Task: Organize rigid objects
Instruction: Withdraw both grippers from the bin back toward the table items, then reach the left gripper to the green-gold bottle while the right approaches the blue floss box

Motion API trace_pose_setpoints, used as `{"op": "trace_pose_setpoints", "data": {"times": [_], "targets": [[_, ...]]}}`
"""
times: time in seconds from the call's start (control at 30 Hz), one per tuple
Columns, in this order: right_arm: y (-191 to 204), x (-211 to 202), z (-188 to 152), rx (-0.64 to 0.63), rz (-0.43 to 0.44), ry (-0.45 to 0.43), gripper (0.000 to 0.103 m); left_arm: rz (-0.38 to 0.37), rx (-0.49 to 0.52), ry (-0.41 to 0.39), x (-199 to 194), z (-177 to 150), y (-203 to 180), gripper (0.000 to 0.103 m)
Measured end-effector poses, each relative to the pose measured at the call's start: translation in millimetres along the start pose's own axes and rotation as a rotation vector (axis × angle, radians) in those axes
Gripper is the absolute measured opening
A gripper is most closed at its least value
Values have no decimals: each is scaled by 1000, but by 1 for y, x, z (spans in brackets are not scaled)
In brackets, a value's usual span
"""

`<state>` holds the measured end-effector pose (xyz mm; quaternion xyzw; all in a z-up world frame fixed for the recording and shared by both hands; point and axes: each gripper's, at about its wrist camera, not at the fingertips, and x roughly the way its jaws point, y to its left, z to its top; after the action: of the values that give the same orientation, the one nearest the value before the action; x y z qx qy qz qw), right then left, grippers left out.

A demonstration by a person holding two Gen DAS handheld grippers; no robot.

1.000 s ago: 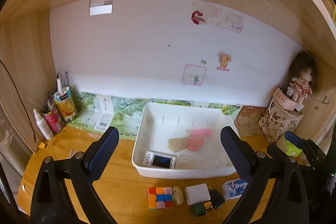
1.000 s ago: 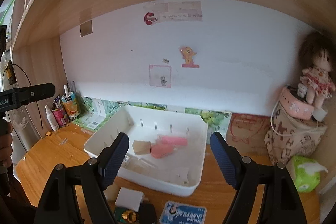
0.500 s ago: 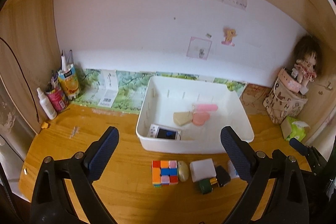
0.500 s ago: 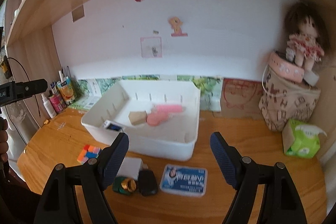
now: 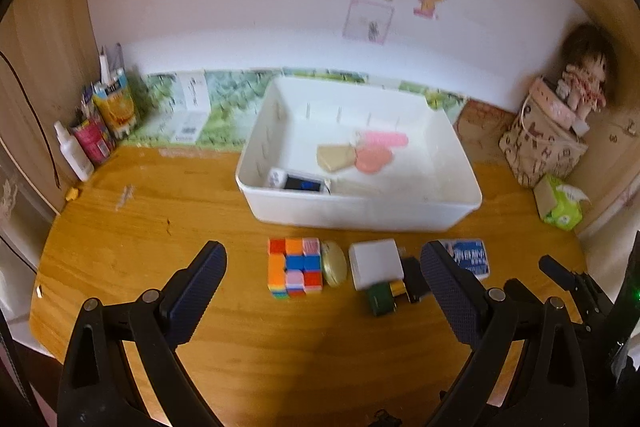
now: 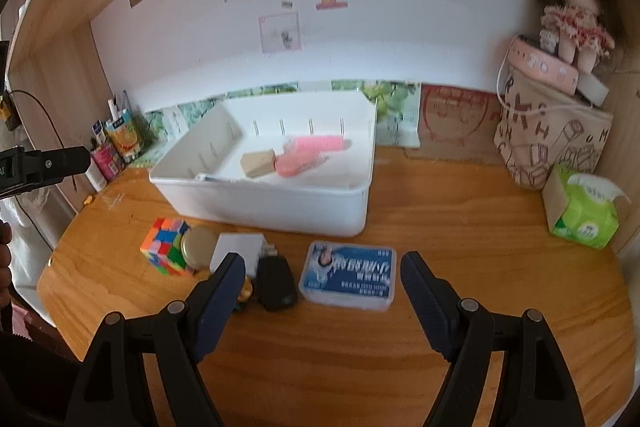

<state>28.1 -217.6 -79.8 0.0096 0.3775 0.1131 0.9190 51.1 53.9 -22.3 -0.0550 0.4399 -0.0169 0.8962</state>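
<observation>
Wooden desk [image 5: 140,227] is filling the left wrist view, with a white bin [image 5: 360,211] sitting toward the back wall and holding a pink comb [image 5: 384,138], a tan block [image 5: 336,157] and a small white device [image 5: 296,183]. Waiting in a row in front of the bin are a colour cube [image 5: 295,267], a gold oval case [image 5: 334,263], a white adapter [image 5: 375,263], a black key fob [image 5: 414,277] and a green bottle [image 5: 380,299], all touching or just beside one another. The left gripper [image 5: 320,291] is hovering over that row, angled down, jaws standing wide with nothing between them. Cups and a spray bottle [image 5: 74,155] are crowding the far left corner.

From the right wrist, the right gripper [image 6: 322,287] is likewise gaping empty above a blue-labelled clear box [image 6: 347,275], seen here in full though half hidden from the left. A doll [image 6: 572,15] is perching on a printed bag [image 6: 548,143] beside a green tissue pack [image 6: 582,213].
</observation>
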Motion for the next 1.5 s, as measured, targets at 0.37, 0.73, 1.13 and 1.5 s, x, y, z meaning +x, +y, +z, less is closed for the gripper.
{"op": "trace_pose_setpoints", "data": {"times": [0.37, 0.73, 1.13, 1.5], "targets": [[-12, 23, -15, -22, 53, 104, 81, -50, -70, 195, 36, -21, -18, 98], [-27, 59, -15, -77, 133, 198, 81, -45, -168, 357, 80, -31, -33, 98], [-33, 99, -9, -113, 224, 277, 82, -58, -356, 565, 134, -43, -29, 98], [-23, 111, -4, -214, 151, 225, 82, -66, -406, 662, 163, -40, -29, 97]]}}
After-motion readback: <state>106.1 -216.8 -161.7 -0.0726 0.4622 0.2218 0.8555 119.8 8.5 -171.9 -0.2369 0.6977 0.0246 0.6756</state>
